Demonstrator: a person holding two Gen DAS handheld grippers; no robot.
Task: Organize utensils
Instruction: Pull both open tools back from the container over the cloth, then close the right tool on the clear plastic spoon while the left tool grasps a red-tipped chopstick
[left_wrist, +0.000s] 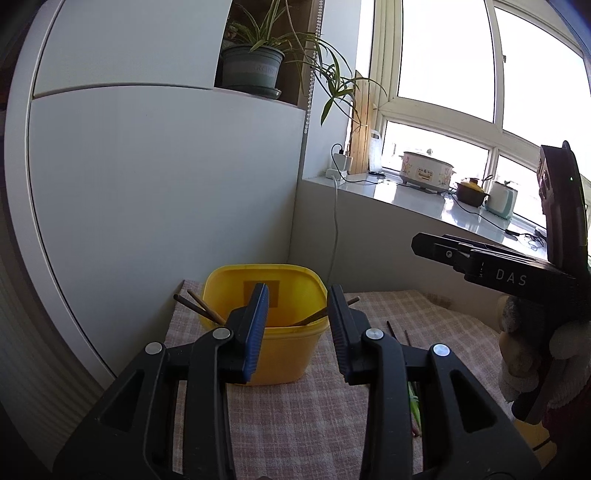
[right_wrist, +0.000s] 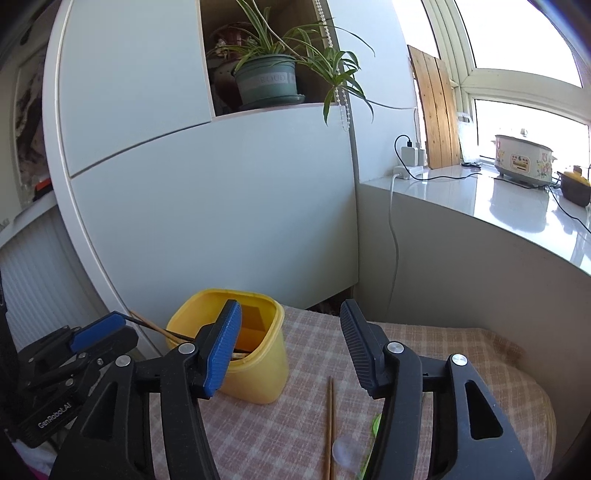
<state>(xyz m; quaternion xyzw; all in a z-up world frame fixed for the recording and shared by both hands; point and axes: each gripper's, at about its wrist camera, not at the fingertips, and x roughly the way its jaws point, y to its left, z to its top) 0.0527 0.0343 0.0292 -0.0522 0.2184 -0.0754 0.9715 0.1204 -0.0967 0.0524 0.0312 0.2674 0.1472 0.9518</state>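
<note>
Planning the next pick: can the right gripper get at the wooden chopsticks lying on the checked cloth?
Probably yes. The right gripper is open and empty, and the wooden chopsticks lie bare on the checked cloth just below its fingers. The yellow plastic tub stands to their left, clear of them.

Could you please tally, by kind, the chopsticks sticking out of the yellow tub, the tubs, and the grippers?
Chopsticks sticking out of the tub: 3
Yellow tub: 1
Grippers, the left gripper and the right gripper: 2
Total: 6
</note>
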